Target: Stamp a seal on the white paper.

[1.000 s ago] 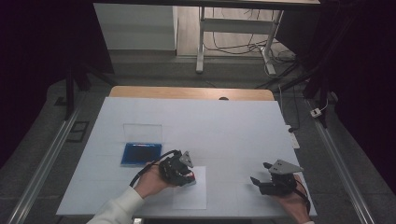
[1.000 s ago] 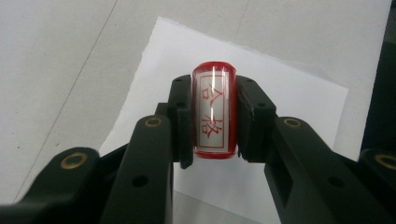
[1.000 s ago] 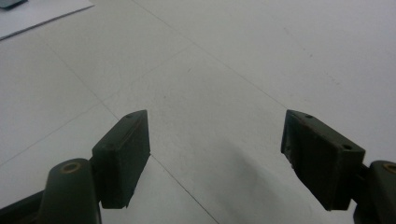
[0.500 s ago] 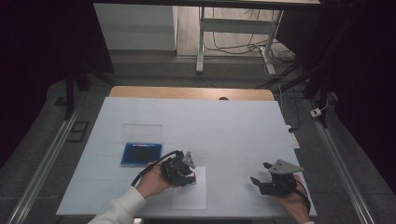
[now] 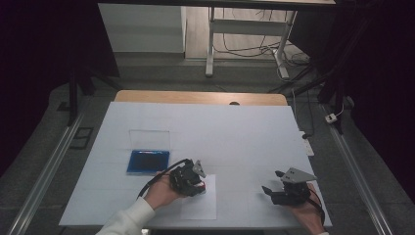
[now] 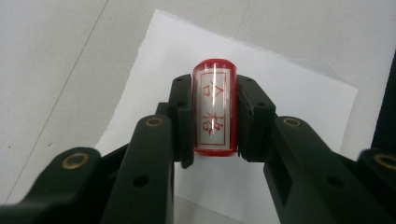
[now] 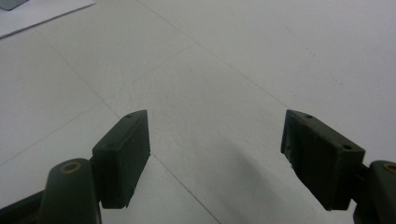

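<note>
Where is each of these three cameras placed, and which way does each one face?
High view: above the person's side, looking forward and down on the white table; both forearms, left gripper and right gripper show.
Left gripper view: rides on the left gripper, looking along its jaws clamped on a red stamp over a paper sheet.
Right gripper view: rides on the right gripper, jaws apart over bare table.
Shared: the stamp and paper sheet appear in the high and left gripper views.

Red stamp (image 6: 213, 108), clear cylinder with white label and red characters, clamped upright between my left gripper's (image 6: 213, 116) pads, over the white paper sheet (image 6: 261, 93); apparently touching it, contact hidden.
</note>
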### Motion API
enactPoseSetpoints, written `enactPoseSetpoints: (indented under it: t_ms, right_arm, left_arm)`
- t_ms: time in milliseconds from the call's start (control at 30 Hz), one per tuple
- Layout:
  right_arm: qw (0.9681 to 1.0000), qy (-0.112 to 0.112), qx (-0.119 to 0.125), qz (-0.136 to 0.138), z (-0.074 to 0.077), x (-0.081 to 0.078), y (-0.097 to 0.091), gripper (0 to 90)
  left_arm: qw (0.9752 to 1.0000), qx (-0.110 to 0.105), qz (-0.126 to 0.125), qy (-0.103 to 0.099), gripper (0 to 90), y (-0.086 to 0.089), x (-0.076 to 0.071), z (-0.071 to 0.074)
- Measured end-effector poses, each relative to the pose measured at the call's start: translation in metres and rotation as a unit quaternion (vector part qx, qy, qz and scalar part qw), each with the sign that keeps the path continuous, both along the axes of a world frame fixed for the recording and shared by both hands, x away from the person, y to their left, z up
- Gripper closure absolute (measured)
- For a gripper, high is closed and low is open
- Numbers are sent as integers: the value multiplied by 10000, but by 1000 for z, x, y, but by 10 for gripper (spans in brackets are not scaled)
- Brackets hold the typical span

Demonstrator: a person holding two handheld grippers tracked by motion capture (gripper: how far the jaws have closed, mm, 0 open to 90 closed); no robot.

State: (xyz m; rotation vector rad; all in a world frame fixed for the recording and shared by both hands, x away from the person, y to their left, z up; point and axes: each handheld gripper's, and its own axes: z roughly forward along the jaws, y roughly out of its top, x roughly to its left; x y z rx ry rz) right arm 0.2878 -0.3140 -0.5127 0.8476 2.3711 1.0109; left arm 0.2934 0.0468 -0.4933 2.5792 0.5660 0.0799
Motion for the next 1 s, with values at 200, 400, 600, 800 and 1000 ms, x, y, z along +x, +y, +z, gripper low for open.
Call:
enactPoseSetpoints:
  t_ms: [200, 400, 600, 800, 1000]
  right_arm:
    - [10000, 33, -35, 23, -1, 0, 2, 235]
    - [10000, 37, -21, 26, -1, 0, 3, 235]
    - [10000, 32, -68, 38, -2, 0, 3, 235]
    - [10000, 42, -77, 44, -2, 0, 4, 235]
    - [9999, 52, -87, 53, -3, 0, 4, 235]
  left_arm:
    - [10000, 67, -10, -2, 707, -1, 0, 0]
    - [10000, 41, -44, 30, 707, -1, 1, 0]
    - [10000, 17, -22, -9, 707, 0, 0, -1]
    - [10000, 9, -13, -5, 707, 0, 0, -1]
    - [10000, 7, -13, -2, 707, 0, 0, -1]
